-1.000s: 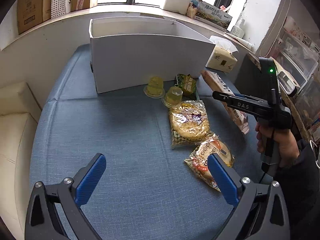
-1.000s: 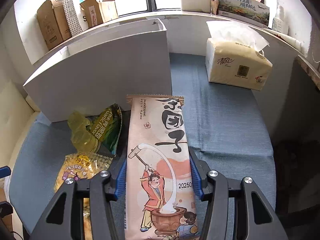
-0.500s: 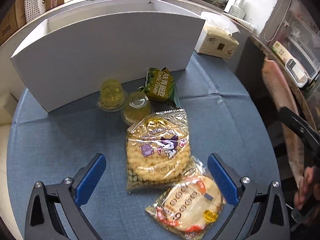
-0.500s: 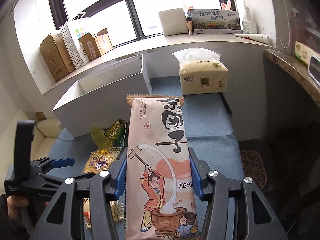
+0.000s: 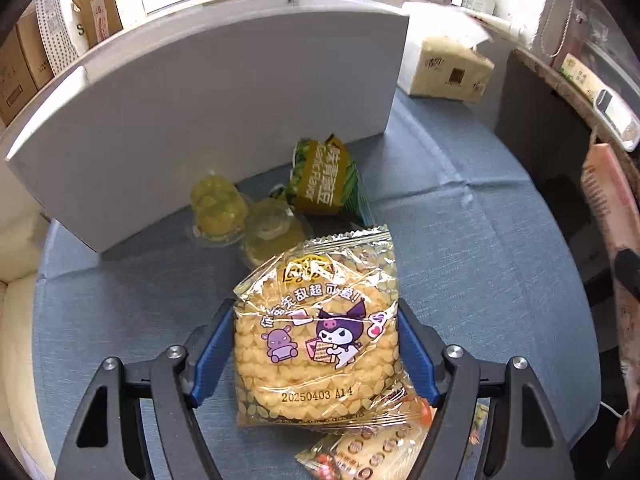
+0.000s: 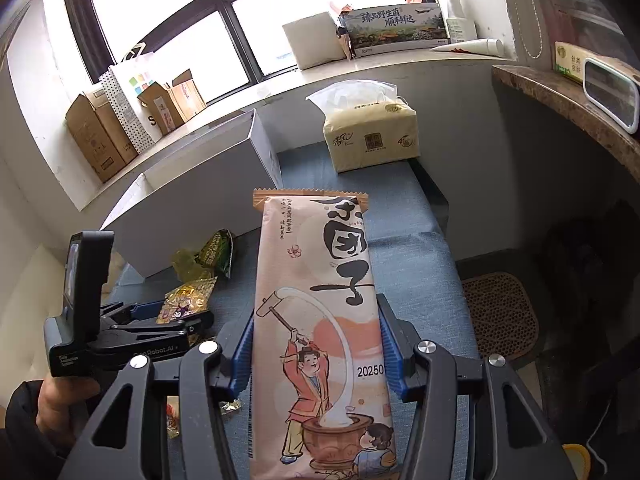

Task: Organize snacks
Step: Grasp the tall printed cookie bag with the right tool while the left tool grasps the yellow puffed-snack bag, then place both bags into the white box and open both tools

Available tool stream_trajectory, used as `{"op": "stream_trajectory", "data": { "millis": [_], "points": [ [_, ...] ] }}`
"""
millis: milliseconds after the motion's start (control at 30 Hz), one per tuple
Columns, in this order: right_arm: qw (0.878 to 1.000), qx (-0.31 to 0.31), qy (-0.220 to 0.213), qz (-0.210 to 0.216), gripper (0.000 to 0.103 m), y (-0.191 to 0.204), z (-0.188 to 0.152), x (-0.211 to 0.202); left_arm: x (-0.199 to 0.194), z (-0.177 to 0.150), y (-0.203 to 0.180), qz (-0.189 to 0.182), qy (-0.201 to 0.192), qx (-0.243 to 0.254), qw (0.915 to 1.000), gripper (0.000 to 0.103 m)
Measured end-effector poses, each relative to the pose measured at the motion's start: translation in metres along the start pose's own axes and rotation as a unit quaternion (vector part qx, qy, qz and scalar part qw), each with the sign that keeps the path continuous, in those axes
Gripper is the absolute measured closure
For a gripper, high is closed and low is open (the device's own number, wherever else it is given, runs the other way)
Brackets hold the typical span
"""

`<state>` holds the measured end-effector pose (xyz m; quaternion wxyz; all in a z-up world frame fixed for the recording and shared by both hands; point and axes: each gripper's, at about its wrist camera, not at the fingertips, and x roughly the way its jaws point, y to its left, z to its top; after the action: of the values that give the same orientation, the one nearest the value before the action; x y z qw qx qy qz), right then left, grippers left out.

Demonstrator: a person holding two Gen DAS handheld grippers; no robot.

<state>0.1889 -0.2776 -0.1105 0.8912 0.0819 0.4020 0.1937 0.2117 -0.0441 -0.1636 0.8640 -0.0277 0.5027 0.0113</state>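
Between blue pads, clear crinkly snack bag [image 5: 316, 344], yellow puffs, purple cartoon print

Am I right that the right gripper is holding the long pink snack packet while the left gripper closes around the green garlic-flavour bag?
Not quite. The left gripper has just been closing around the clear bag of yellow puffs, as the left wrist view shows; the green garlic-flavour bag lies untouched by the white box. The right gripper does hold the long pink snack packet.

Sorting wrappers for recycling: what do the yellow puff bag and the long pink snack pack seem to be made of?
Yellow puff bag: clear, glossy plastic film, judging by the wrinkles, glare and puffs visible through it. Long pink snack pack: opaque with a matte, paper-like printed face and crimped zigzag end; whether paper or matte film is unclear.
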Motion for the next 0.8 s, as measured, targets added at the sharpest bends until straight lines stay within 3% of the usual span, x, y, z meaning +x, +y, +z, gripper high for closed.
{"op": "stream_trajectory", "data": {
  "millis": [333,467,633,800],
  "points": [
    [0.999,-0.019,-0.008,0.031,0.046,0.031,0.015,0.000,-0.111,0.005,0.054,-0.016,-0.115,-0.027,0.9928,0.024],
    [0.997,-0.042,-0.021,0.059,0.046,0.062,0.043,0.005,-0.139,0.032,0.085,-0.013,-0.150,-0.039,0.9878,0.023],
    [0.992,-0.090,-0.029,0.082,0.046,0.116,0.099,0.029,-0.134,0.094,0.126,0.002,-0.162,-0.061,0.9849,0.023],
    [0.991,-0.117,-0.023,0.064,0.046,0.154,0.162,0.073,-0.094,0.155,0.155,0.023,-0.157,-0.063,0.9854,0.023]
  ]
}}
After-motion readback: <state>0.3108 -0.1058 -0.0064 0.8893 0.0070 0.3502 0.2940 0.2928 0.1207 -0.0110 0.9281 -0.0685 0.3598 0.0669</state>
